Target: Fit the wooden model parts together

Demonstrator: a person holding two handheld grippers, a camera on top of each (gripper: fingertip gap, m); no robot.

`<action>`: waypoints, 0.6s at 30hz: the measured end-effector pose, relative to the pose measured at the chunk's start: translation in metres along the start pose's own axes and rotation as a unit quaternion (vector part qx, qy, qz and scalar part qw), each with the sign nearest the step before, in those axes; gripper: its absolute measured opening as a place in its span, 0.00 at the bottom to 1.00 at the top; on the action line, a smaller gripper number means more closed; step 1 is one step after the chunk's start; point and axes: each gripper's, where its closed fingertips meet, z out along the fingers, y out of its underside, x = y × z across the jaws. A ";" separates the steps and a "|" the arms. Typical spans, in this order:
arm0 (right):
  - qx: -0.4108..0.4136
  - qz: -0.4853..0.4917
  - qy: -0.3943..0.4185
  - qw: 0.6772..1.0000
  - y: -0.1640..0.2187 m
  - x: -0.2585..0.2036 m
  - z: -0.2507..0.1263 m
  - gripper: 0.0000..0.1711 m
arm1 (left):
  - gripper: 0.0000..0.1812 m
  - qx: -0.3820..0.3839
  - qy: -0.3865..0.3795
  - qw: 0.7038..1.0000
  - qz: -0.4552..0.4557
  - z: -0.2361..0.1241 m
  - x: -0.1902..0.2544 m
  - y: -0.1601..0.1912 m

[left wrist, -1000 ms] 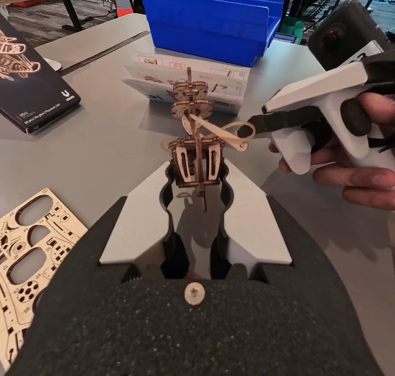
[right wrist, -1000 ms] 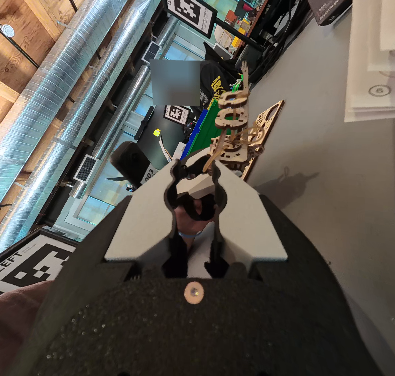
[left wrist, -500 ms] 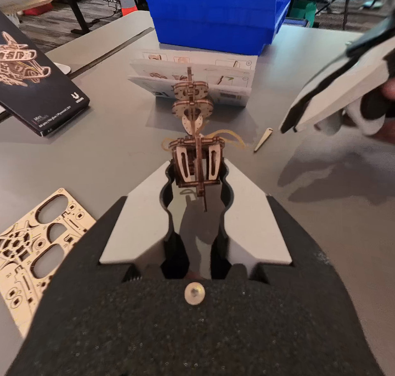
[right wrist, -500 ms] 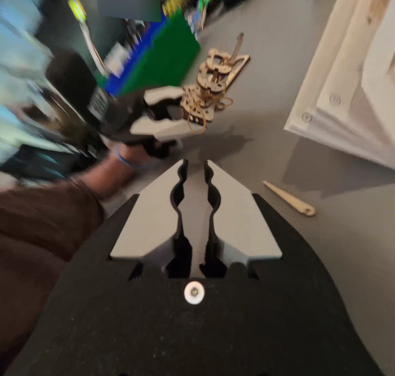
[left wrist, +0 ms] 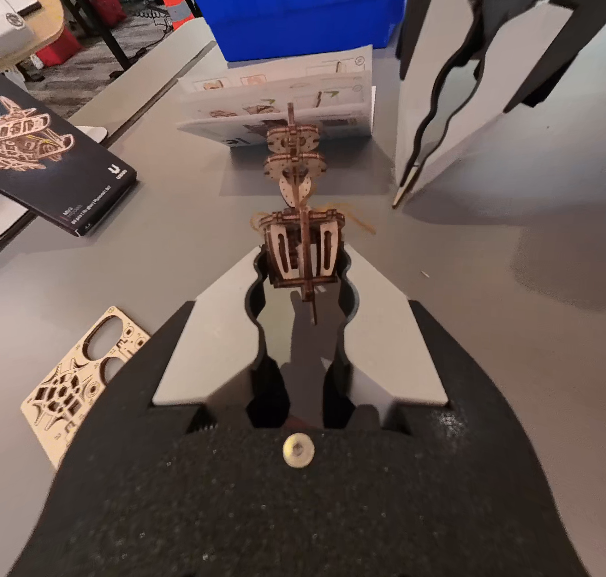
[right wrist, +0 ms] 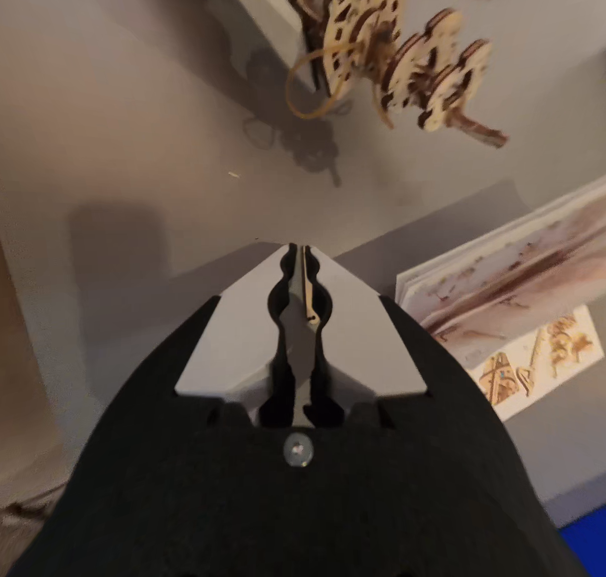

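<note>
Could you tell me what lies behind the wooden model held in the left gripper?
Behind the wooden model stands an instruction booklet, with a blue bin behind that. The model covers the booklet's lower middle.

There are two hand-held grippers, the left one [left wrist: 303,259] and the right one [left wrist: 405,184], one wooden model [left wrist: 300,220], one small wooden stick [right wrist: 308,294], one flat wooden sheet of parts [left wrist: 72,381], one black box [left wrist: 62,164], one blue bin [left wrist: 295,10], one paper booklet [left wrist: 285,102], one orange cone [left wrist: 172,0] and one grey desk [left wrist: 164,249].
</note>
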 end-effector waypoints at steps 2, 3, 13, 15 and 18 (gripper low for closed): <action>-0.024 -0.007 -0.027 0.999 0.005 0.001 0.006 0.06 | 0.22 -0.002 0.001 1.000 -0.001 0.000 -0.001 0.001; -0.031 -0.009 -0.035 0.999 0.006 0.002 0.008 0.08 | 0.22 -0.002 0.001 1.000 0.000 0.000 -0.001 0.002; -0.015 0.037 -0.042 0.998 -0.003 0.009 0.009 0.01 | 0.22 0.006 0.018 0.999 -0.031 -0.002 -0.002 0.000; 0.112 0.078 -0.039 0.990 -0.043 0.009 -0.009 0.01 | 0.22 0.011 0.028 0.998 -0.058 -0.002 -0.002 -0.002; 0.355 0.131 -0.033 0.925 -0.105 0.014 -0.060 0.01 | 0.22 0.030 0.057 0.992 -0.109 -0.005 0.000 -0.009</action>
